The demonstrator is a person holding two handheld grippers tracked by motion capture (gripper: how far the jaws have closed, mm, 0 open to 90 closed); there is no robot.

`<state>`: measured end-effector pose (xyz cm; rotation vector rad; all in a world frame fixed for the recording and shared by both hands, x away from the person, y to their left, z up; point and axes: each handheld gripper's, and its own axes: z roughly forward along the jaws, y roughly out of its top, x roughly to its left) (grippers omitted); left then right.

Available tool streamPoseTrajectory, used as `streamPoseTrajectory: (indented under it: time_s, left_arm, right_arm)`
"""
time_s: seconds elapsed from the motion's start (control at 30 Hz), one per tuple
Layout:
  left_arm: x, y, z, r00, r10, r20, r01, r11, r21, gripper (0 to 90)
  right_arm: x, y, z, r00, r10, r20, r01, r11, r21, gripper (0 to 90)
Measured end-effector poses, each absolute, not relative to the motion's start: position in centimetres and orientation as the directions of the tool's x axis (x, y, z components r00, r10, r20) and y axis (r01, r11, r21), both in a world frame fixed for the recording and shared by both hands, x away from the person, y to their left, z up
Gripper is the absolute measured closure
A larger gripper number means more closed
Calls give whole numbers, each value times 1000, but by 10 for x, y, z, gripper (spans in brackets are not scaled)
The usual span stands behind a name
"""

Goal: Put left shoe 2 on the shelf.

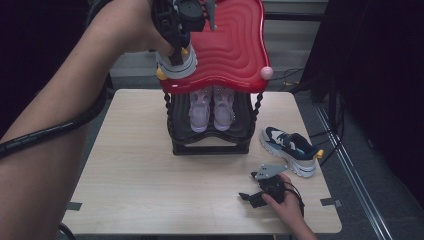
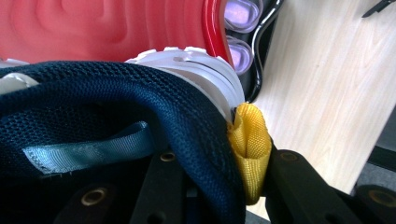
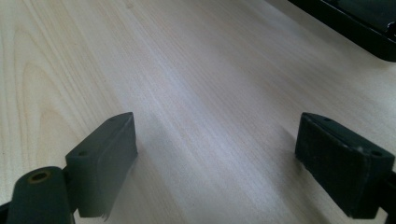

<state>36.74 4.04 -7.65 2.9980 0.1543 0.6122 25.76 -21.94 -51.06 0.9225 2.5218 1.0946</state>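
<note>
You are holding a navy-and-white sneaker (image 2: 140,107) by its heel collar, up at the near left corner of the red top shelf (image 1: 235,45) of the shoe rack (image 1: 210,145). In the left gripper view its navy mesh collar is lying across the jaws, the yellow heel loop (image 2: 250,144) is sitting pinched against the right-hand jaw, and the white sole is pressing toward the red shelf edge. The left gripper (image 1: 175,47) is clamping the sneaker, jaws closed tight on the collar fabric; in the high view it is hanging sole-down at the shelf's corner, and whether the sole is resting on the shelf you cannot tell from here.

Its mate, a second navy-and-white sneaker (image 1: 291,149), is lying on the wooden table (image 1: 135,180) to the right of the rack, toe toward the rack, yellow loop at the near-right end.

On the black lower shelf under the red top, a pair of lilac sneakers (image 1: 212,107) is standing side by side, toes toward you.

Your right hand (image 1: 285,202) is resting on the table near the front edge, just in front of the lying sneaker. The right gripper (image 3: 215,163) is standing with its jaws wide apart and nothing between them, bare tabletop below.
</note>
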Motion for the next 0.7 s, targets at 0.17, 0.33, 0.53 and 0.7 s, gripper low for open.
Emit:
streamPoseTrajectory:
  time_s: [0.17, 0.33, 0.53, 0.7]
  left_arm:
    - [376, 30, -84, 911, 86, 404, 58, -995, 82, 740]
    - [384, 19, -92, 906, 57, 419, 30, -997, 71, 739]
    - [392, 9, -101, 909, 33, 416, 7, -998, 62, 734]
    - [398, 5, -105, 911, 19, 412, -4, -998, 55, 733]
  right_arm:
    - [257, -219, -511, -771, 636, 29, 455, 519, 723, 123]
    - [257, -219, -511, -771, 636, 30, 456, 519, 723, 123]
    - [257, -219, -511, -771, 636, 30, 456, 519, 723, 123]
    - [257, -219, -511, -771, 636, 30, 456, 519, 723, 123]
